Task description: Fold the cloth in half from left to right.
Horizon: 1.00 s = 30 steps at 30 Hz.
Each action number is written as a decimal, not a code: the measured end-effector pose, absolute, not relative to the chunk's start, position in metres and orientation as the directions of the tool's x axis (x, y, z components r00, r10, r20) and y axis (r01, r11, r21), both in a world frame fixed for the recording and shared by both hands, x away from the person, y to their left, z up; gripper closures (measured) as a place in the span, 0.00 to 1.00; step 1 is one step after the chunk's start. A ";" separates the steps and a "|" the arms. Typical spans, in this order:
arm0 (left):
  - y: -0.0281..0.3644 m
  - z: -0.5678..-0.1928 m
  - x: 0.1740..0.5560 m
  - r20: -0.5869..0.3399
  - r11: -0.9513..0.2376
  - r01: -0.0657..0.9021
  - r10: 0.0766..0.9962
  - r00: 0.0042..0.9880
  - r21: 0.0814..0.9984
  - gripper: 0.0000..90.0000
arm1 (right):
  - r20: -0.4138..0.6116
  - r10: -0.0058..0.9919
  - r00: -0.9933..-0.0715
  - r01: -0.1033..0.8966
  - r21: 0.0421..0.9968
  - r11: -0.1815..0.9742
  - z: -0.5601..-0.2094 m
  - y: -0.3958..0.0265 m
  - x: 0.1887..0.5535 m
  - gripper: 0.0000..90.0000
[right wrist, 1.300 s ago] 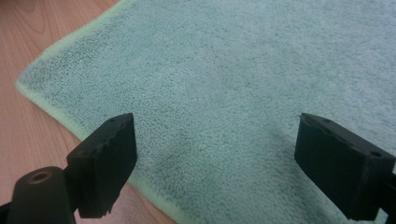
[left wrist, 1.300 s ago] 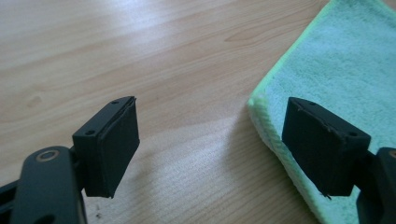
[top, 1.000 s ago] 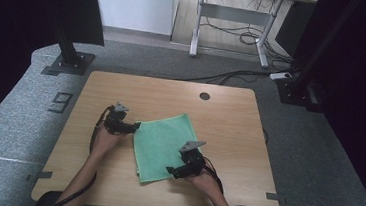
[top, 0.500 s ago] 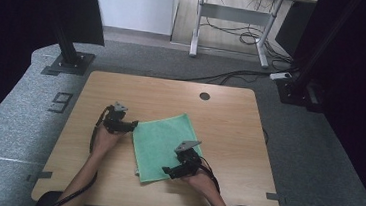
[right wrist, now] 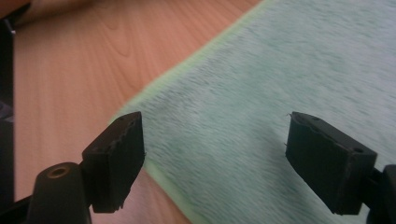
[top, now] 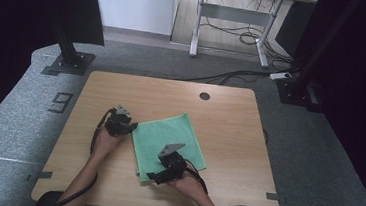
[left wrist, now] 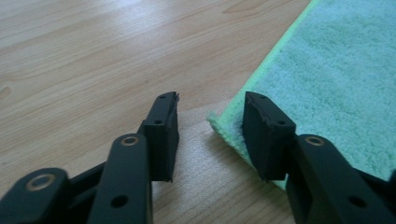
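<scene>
1. The wooden bench carries one thing that matters: a green microfibre cloth lying flat near the middle, a bit toward the person's side, turned so its corners point off at an angle to the bench edges.
2. The left gripper sits right at the cloth's left corner. In the left gripper view that corner lies in the gap, just inside the right-hand jaw. The jaws have just been closing, but they're apart and don't pinch the fabric yet.
3. The right gripper hangs over the near left edge, close to the bottom corner. Its jaws are wide apart and have eased in slightly, straddling the edge with nothing gripped.
4. My guess: the left is nearer to a grab, since the corner's already between its jaws.
</scene>
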<state>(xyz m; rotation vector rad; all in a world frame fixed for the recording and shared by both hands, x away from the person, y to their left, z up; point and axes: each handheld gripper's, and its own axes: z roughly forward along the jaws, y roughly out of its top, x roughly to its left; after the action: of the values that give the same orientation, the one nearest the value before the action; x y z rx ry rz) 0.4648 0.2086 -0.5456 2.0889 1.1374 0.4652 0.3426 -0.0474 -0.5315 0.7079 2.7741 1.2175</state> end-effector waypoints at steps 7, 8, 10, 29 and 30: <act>0.209 -0.546 0.464 -0.019 -0.369 0.583 0.834 0.551 0.724 0.65 | 0.166 0.359 -0.918 0.365 0.705 0.608 -0.531 -0.027 0.334 0.27; 0.209 -0.546 0.464 -0.019 -0.368 0.583 0.834 0.551 0.724 0.65 | 0.168 0.351 -0.921 0.362 0.703 0.612 -0.531 -0.024 0.332 0.28; 0.209 -0.546 0.464 -0.019 -0.367 0.584 0.835 0.550 0.724 0.65 | 0.173 0.335 -0.926 0.355 0.701 0.619 -0.531 -0.018 0.328 0.30; 0.203 -0.544 0.460 -0.037 -0.382 0.584 0.815 0.579 0.717 0.90 | 0.061 0.385 -0.921 0.332 0.639 0.694 -0.532 -0.013 0.317 0.94; 0.203 -0.544 0.460 -0.040 -0.380 0.586 0.815 0.578 0.715 0.94 | 0.064 0.386 -0.920 0.334 0.641 0.691 -0.531 -0.014 0.317 0.94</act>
<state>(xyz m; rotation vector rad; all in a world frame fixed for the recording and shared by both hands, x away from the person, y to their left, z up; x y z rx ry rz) 0.4599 0.2026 -0.5436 2.1071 1.1119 0.4187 0.3169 -0.0142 -0.5310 0.6013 2.8183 1.0460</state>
